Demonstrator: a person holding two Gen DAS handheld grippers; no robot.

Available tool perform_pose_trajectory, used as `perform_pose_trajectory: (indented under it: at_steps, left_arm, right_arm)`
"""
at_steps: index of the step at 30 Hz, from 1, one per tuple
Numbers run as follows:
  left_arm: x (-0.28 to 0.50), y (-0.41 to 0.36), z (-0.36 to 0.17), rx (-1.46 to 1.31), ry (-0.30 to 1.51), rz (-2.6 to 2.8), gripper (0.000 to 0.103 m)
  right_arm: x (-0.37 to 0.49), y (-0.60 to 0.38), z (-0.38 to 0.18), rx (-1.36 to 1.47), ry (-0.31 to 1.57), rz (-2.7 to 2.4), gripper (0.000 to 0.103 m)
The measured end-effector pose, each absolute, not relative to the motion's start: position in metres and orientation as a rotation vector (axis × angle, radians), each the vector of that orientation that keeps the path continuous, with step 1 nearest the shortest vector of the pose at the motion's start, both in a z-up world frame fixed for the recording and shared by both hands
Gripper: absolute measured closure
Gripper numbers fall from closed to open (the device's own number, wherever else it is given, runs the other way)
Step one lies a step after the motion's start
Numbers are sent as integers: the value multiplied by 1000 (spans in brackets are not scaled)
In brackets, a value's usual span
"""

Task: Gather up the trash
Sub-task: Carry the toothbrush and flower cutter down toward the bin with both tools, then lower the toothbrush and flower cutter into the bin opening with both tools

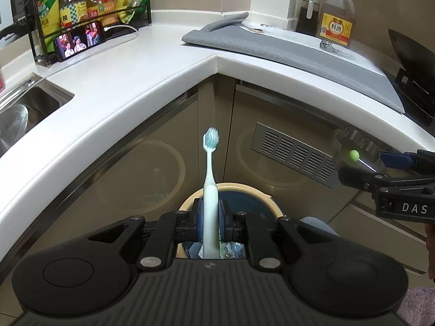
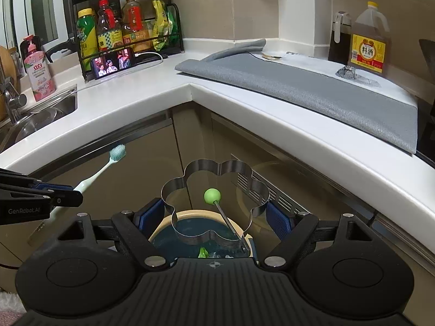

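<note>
left claw [image 1: 210, 218]: clamped on toothbrush [image 1: 210, 174], bristles up, handle between blue pads
right claw [image 2: 216, 217]: wide, pads pressing flower-shaped metal ring [image 2: 190, 187] with green knob [image 2: 212, 196]
bin [image 2: 163, 229]: directly under both claws, trash inside
writing: "DAS" on right claw, "GenRobot.AI" on left claw, "料酒" on jug [image 2: 368, 40] on table [image 2: 136, 103] beyond the claws

Worktop [image 2: 141, 92]: white, L-shaped, wrapping an inner corner.
Mat [image 2: 299, 87]: grey, spread on the right run.
Rack [image 2: 122, 27]: black wire, crowded with bottles.
Phone [image 2: 112, 63]: propped against the rack, screen lit.
Sink [image 2: 40, 114]: steel, far left.
Soap bottle [image 2: 36, 68]: pink, beside the sink.
</note>
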State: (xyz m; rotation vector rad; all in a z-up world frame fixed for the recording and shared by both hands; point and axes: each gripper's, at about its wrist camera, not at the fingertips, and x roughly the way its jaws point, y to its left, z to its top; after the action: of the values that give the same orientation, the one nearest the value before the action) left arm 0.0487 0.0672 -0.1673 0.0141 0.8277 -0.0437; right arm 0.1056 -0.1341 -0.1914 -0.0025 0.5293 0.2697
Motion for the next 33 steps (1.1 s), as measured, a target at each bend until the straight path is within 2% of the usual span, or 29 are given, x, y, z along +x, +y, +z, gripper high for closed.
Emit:
perform_pose_trajectory:
  at_steps: [33]
  left_arm:
    - [65, 61, -183, 47, 877, -49, 90]
  right_arm:
    - [123, -121, -201, -59, 546, 268, 19]
